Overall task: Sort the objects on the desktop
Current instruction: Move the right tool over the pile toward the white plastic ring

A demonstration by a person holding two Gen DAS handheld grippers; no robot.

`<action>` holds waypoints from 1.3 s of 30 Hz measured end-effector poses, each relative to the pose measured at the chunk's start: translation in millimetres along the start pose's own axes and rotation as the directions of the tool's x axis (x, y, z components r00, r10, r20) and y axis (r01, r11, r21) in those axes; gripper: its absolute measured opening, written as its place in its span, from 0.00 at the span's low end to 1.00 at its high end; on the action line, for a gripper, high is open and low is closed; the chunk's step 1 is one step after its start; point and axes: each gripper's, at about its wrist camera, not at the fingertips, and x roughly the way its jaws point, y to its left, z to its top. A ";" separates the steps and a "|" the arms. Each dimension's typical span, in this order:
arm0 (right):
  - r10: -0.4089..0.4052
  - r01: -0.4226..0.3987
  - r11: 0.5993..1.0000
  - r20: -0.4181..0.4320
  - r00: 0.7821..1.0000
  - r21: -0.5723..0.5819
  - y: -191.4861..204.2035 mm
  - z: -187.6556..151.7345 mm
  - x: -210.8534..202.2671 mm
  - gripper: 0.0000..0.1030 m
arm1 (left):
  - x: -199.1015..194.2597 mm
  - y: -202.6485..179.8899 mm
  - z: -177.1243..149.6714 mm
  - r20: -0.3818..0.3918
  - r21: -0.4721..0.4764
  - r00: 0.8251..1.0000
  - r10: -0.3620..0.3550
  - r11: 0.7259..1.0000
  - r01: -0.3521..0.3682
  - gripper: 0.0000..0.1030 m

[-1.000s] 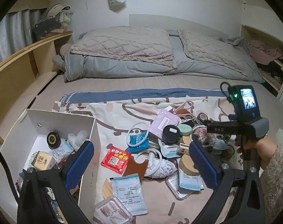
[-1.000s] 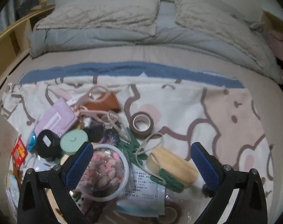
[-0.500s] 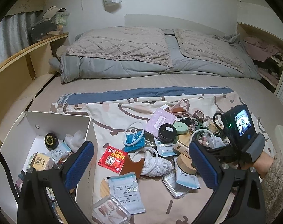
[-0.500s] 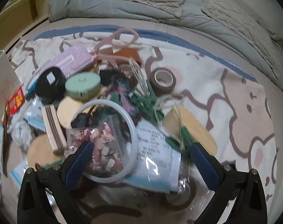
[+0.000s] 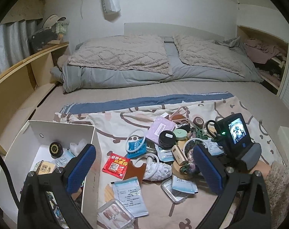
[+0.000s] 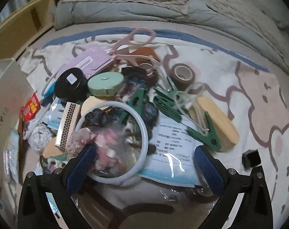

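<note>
Right tongs (image 6: 144, 169) lower — cluttered bedspread (image 6: 230, 80)

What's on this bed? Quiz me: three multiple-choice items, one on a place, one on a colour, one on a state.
1. Where is the white box?
A. left of the pile
B. right of the pile
C. on the pillows

2. What colour is the tape roll?
A. green
B. brown
C. blue

3. How is the right gripper?
A. shut
B. out of view
C. open

Key:
1 A: the left wrist view shows the box at the pile's left.
2 B: the roll's side is brown.
3 C: the jaws stand wide apart above the ring.
</note>
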 end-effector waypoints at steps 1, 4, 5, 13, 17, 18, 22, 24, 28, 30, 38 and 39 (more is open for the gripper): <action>0.005 -0.005 1.000 -0.001 1.000 0.009 0.5 2.0 2.8 1.00 | -0.2 1.4 -0.8 -0.001 0.001 1.000 0.002 1.000 -0.002 0.99; 0.029 -0.029 0.999 -0.003 1.000 0.040 -2.7 4.7 9.4 1.00 | 0.9 5.6 -2.2 -0.008 -0.003 1.000 0.005 1.000 -0.005 1.00; 0.022 -0.022 0.999 -0.003 1.000 0.033 -1.6 5.7 11.8 1.00 | 1.0 6.5 -2.9 -0.009 -0.004 1.000 0.006 1.000 -0.006 1.00; 0.007 -0.007 0.999 0.004 1.000 -0.044 12.6 -12.1 6.0 1.00 | -2.7 12.6 -2.7 -0.006 -0.003 1.000 0.013 1.000 -0.013 1.00; 0.016 -0.018 0.990 -0.015 1.000 -0.141 30.3 -27.3 0.8 1.00 | -4.5 14.5 -2.6 -0.005 -0.006 1.000 0.015 1.000 -0.015 0.99; 0.023 -0.025 0.989 -0.016 1.000 -0.148 32.7 -30.7 -1.1 1.00 | -5.6 14.8 -3.2 -0.004 -0.006 1.000 0.016 1.000 -0.016 0.99; 0.067 -0.069 0.987 -0.020 0.998 -0.143 42.6 -44.6 -10.5 1.00 | -9.0 15.2 -9.1 -0.005 0.007 1.000 0.016 1.000 -0.016 0.99; 0.094 -0.097 0.987 -0.034 0.995 -0.125 46.6 -53.0 -11.8 1.00 | -9.7 15.7 -13.5 -0.017 0.014 1.000 0.015 1.000 -0.014 0.99; 0.150 -0.154 0.986 -0.058 0.987 -0.067 48.5 -71.9 -15.3 1.00 | -10.9 16.9 -24.0 -0.037 0.037 0.999 0.021 0.999 -0.019 1.00; 0.141 -0.145 0.986 -0.054 0.989 -0.080 50.6 -81.1 -19.8 1.00 | -13.1 18.4 -29.8 -0.046 0.044 0.999 0.023 0.999 -0.021 0.99; 0.123 -0.137 0.981 -0.107 0.987 -0.136 55.9 -124.4 -40.7 1.00 | -21.8 16.4 -48.3 -0.093 0.036 0.996 0.011 0.999 -0.008 0.99; 0.127 -0.142 0.981 -0.114 0.985 -0.135 56.7 -128.9 -43.8 1.00 | -22.1 14.8 -50.4 -0.100 0.037 0.995 0.006 0.999 -0.002 0.99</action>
